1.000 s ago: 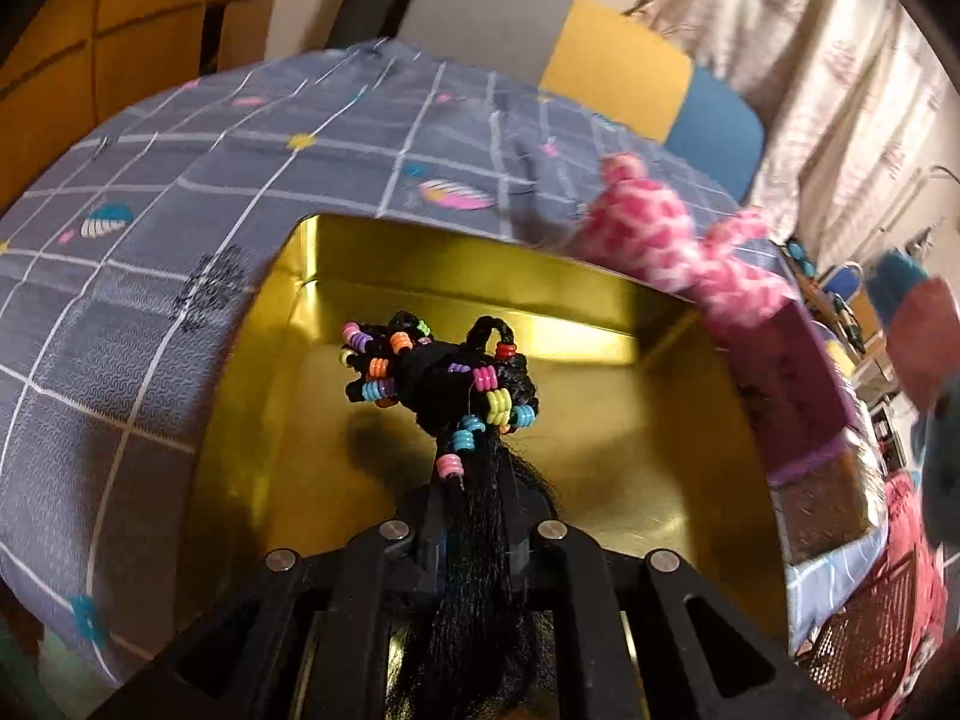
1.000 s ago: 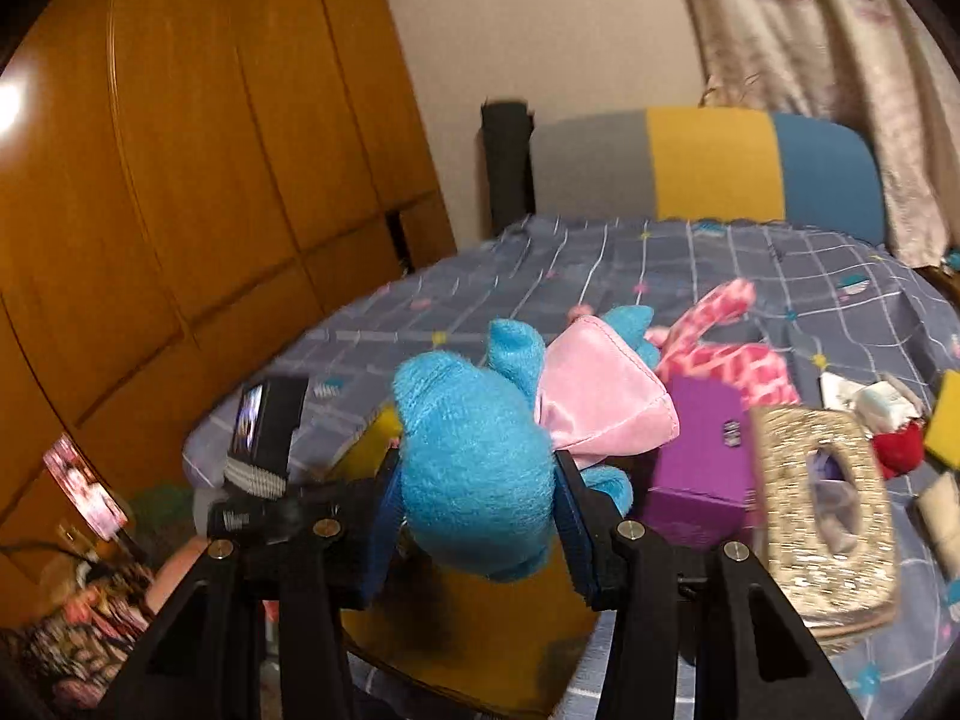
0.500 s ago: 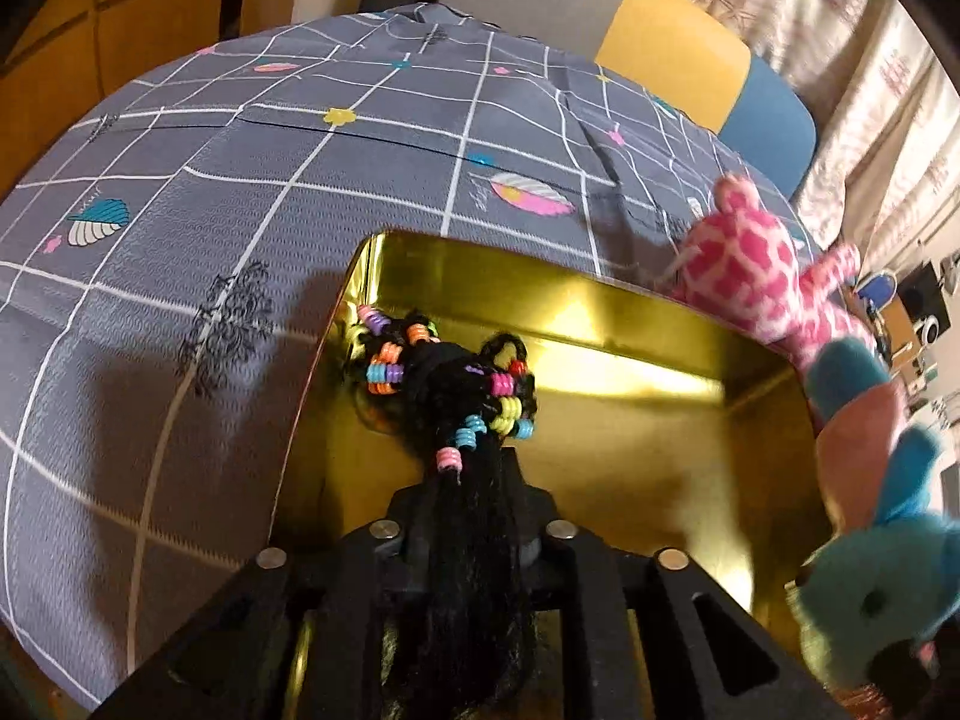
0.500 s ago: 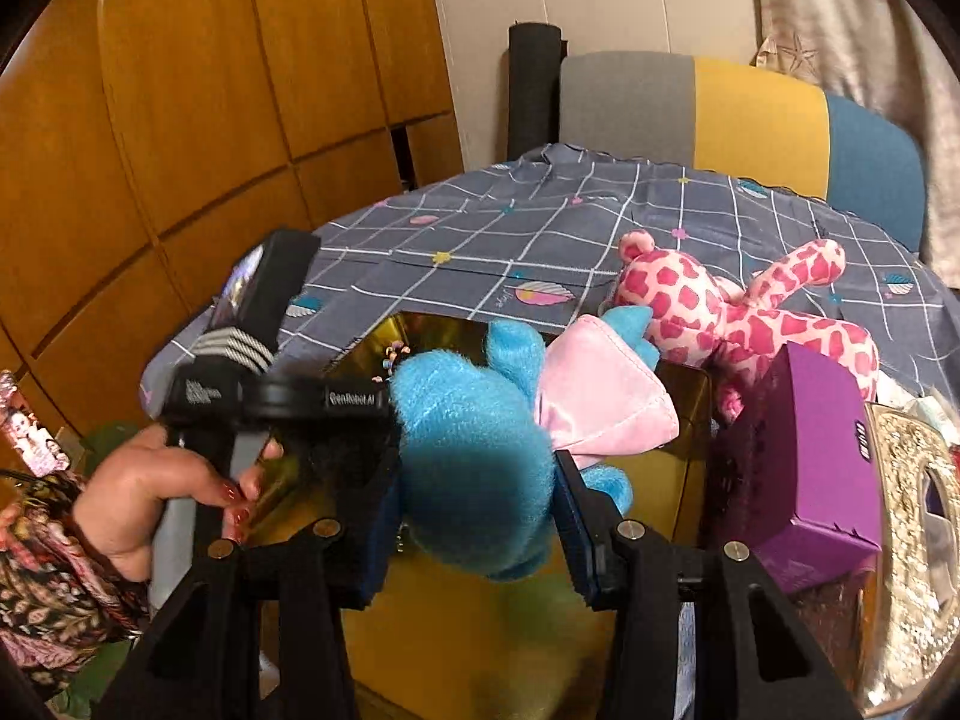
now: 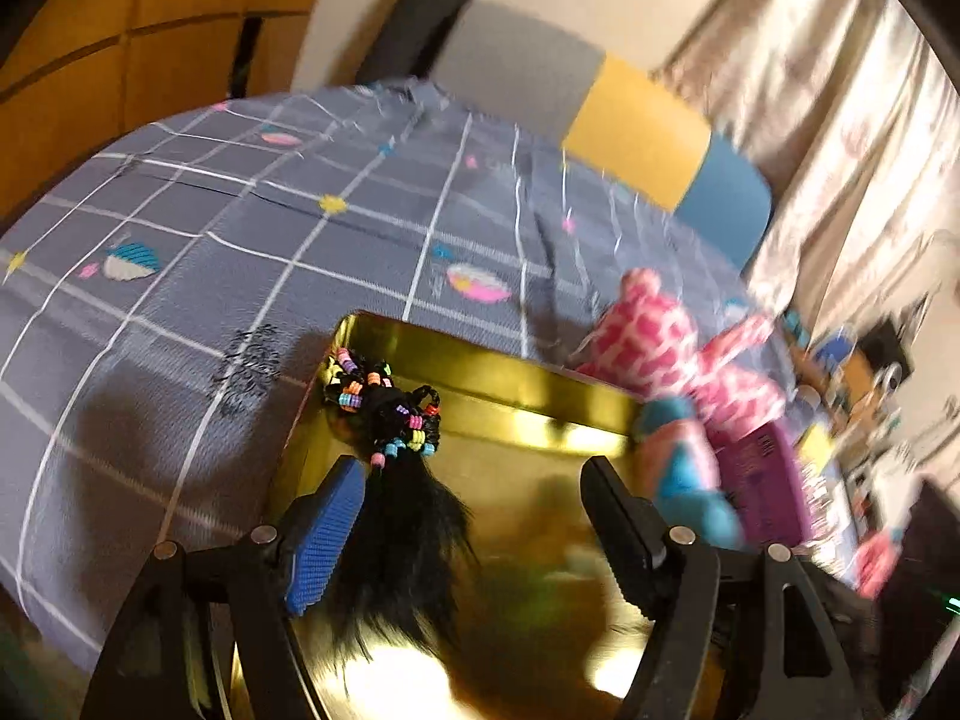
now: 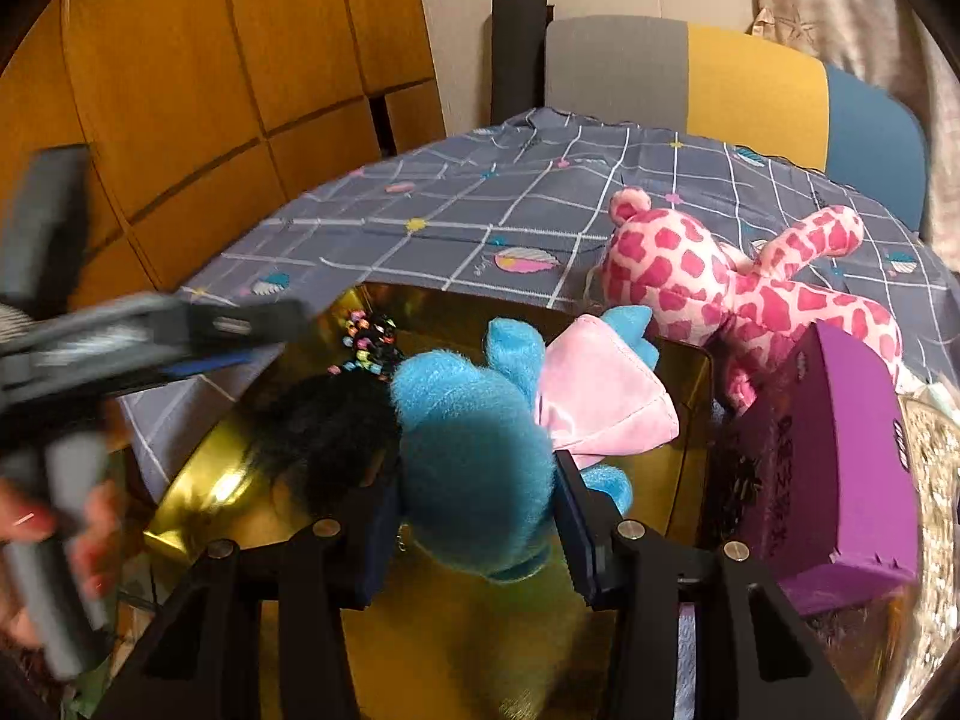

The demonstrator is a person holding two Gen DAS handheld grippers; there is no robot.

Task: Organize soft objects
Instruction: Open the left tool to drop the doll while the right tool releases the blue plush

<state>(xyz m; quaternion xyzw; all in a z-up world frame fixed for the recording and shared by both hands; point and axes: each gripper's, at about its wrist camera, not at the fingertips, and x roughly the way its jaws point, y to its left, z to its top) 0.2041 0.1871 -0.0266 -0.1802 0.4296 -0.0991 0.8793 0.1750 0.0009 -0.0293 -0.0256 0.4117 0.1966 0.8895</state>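
A black hairpiece with coloured beads (image 5: 399, 480) lies in the left part of the gold tin (image 5: 516, 384), and shows in the right wrist view (image 6: 336, 420). My left gripper (image 5: 474, 492) is open, its fingers either side of the hairpiece and apart from it. My right gripper (image 6: 477, 516) is shut on a blue plush toy in a pink dress (image 6: 480, 438) and holds it over the gold tin (image 6: 198, 498). The blue toy also shows at the tin's right edge (image 5: 684, 468). A pink spotted plush giraffe (image 6: 732, 276) lies on the bed beyond the tin.
The tin sits on a grey checked bedsheet (image 5: 240, 252). A purple box (image 6: 834, 468) stands right of the tin, a shiny tissue box (image 6: 933, 480) beyond it. A grey, yellow and blue headboard (image 6: 720, 78) and wooden wardrobe (image 6: 210, 60) stand behind.
My left gripper has opened and let go of the hairpiece, which now lies in the tin. My right gripper has brought the blue toy lower over the tin.
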